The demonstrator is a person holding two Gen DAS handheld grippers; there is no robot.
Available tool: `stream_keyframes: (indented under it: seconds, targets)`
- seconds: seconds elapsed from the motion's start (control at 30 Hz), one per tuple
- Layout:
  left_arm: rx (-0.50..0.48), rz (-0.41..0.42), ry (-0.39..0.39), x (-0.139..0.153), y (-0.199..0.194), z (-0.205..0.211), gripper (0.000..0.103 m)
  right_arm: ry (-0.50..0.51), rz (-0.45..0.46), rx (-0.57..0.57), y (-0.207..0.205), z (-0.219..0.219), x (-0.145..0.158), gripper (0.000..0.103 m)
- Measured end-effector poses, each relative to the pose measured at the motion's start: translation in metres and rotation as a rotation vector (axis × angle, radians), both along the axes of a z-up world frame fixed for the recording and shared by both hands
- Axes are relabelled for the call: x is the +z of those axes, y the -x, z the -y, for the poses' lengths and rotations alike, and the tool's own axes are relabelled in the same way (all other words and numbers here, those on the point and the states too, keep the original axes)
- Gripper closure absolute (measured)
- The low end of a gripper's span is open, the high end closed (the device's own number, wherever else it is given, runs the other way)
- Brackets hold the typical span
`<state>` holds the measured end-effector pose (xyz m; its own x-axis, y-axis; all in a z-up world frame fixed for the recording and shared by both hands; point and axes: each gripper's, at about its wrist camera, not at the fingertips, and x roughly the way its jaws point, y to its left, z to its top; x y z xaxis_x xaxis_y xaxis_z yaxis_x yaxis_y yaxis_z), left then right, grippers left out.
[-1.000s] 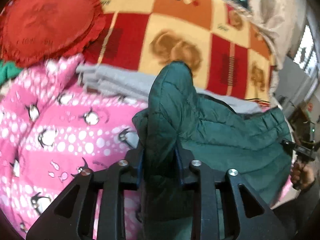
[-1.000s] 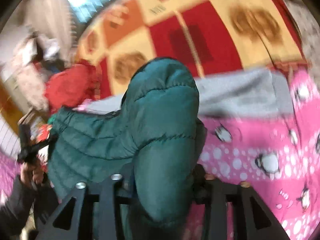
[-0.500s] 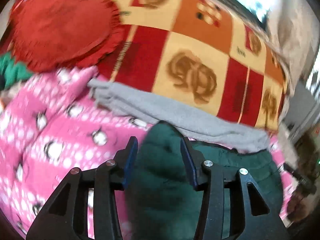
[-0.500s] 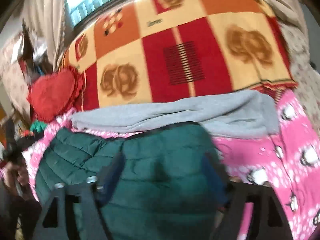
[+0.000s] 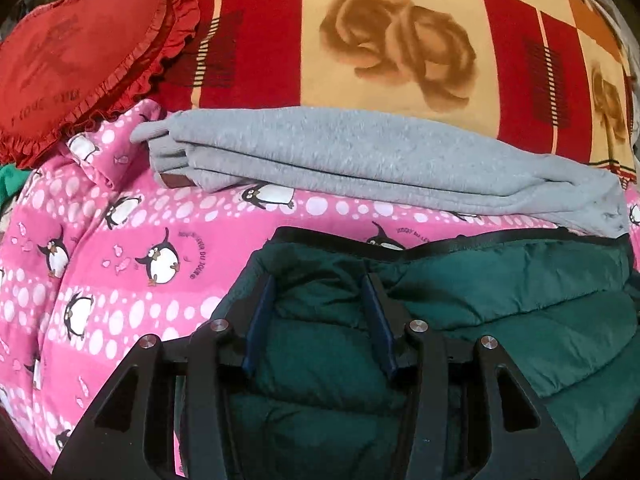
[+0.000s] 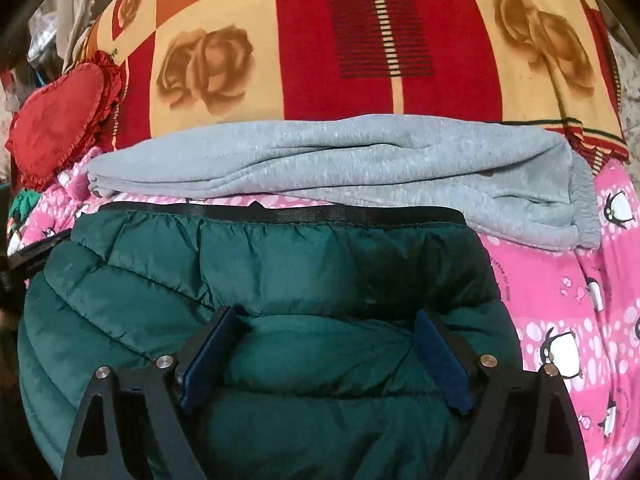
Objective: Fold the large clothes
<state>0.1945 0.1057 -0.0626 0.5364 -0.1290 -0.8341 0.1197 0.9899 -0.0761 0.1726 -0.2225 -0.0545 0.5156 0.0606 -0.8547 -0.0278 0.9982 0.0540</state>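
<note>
Green puffer jacket down on the bed, both grippers letting go

We've got the green puffer jacket (image 6: pixel 280 272) flat on the pink penguin blanket (image 5: pixel 120 272), just below the folded grey sweatshirt (image 5: pixel 360 156). Left gripper (image 5: pixel 318 316) sits part open over it; right gripper (image 6: pixel 320 356) is opening wide, jacket puffing up between its fingers.

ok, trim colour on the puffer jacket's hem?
Black, on the dark green puffer jacket; clearest in the right wrist view.

Both views are evenly and softly lit with no glare, colours are rendered vividly, faint shadow is cast under the gripper frames at the bottom, and strong fisheye bending with dark vignetted corners is seen at the edges.
</note>
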Motion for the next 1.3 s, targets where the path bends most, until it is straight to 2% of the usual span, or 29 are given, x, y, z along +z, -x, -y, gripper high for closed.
stream_keyframes:
  seconds: [0.1, 0.17, 0.23, 0.27, 0.33, 0.4, 0.5, 0.6, 0.63, 0.67, 0.7, 0.77, 0.8, 0.9, 0.97, 1.03, 1.17, 1.3]
  targets:
    - [0.016, 0.014, 0.051, 0.025, 0.011, -0.011, 0.058, -0.01, 0.08, -0.016, 0.022, -0.001, 0.025, 0.015]
    - [0.018, 0.047, 0.112, 0.05, 0.031, -0.021, 0.058, -0.027, 0.178, -0.01, 0.058, -0.006, 0.055, 0.015]
    - [-0.024, 0.056, 0.159, 0.072, 0.06, -0.025, 0.058, -0.035, 0.255, 0.009, 0.091, -0.016, 0.075, 0.014]
    - [-0.046, 0.061, 0.168, 0.08, 0.078, -0.024, 0.058, -0.04, 0.277, 0.019, 0.107, -0.021, 0.079, 0.009]
    - [-0.106, 0.056, 0.178, 0.087, 0.113, -0.016, 0.058, -0.055, 0.299, 0.023, 0.136, -0.033, 0.076, 0.0]
    - [-0.144, 0.032, 0.2, 0.079, 0.146, -0.007, 0.058, -0.07, 0.286, 0.028, 0.151, -0.043, 0.061, 0.0]
    - [-0.122, 0.007, 0.189, 0.049, 0.168, 0.003, 0.057, -0.053, 0.149, 0.03, 0.144, -0.059, 0.02, 0.0]
    - [-0.097, 0.085, 0.207, 0.037, 0.179, 0.007, 0.054, 0.002, 0.19, 0.056, 0.143, -0.062, 0.012, 0.0]
    - [-0.105, 0.097, 0.208, 0.037, 0.179, 0.008, 0.047, -0.022, 0.21, 0.05, 0.145, -0.058, 0.01, 0.0]
    - [-0.126, 0.098, 0.23, 0.037, 0.177, 0.01, 0.034, -0.049, 0.233, 0.039, 0.148, -0.054, 0.006, 0.0]
    - [-0.152, 0.093, 0.258, 0.038, 0.174, 0.011, 0.027, -0.065, 0.252, 0.027, 0.152, -0.052, 0.003, 0.0]
    - [-0.193, 0.082, 0.29, 0.037, 0.173, 0.016, 0.005, -0.028, 0.254, 0.016, 0.153, -0.057, 0.004, 0.0]
    - [-0.195, 0.086, 0.297, 0.037, 0.172, 0.019, 0.003, 0.004, 0.253, 0.021, 0.152, -0.061, 0.004, 0.0]
    - [-0.177, 0.127, 0.283, 0.034, 0.179, 0.024, 0.001, 0.025, 0.262, 0.031, 0.153, -0.064, 0.001, 0.0]
    - [-0.16, 0.123, 0.271, 0.035, 0.18, 0.027, 0.001, 0.02, 0.24, 0.023, 0.151, -0.062, 0.005, 0.0]
    - [-0.181, 0.067, 0.186, 0.041, 0.178, 0.036, 0.001, 0.019, 0.187, -0.008, 0.154, -0.061, 0.016, 0.0]
    - [-0.169, -0.03, 0.07, 0.069, 0.192, 0.037, 0.001, 0.005, 0.124, -0.046, 0.184, -0.063, 0.049, 0.0]
    - [-0.205, -0.019, 0.038, 0.107, 0.232, 0.027, 0.001, 0.0, 0.15, -0.019, 0.236, -0.068, 0.09, 0.0]
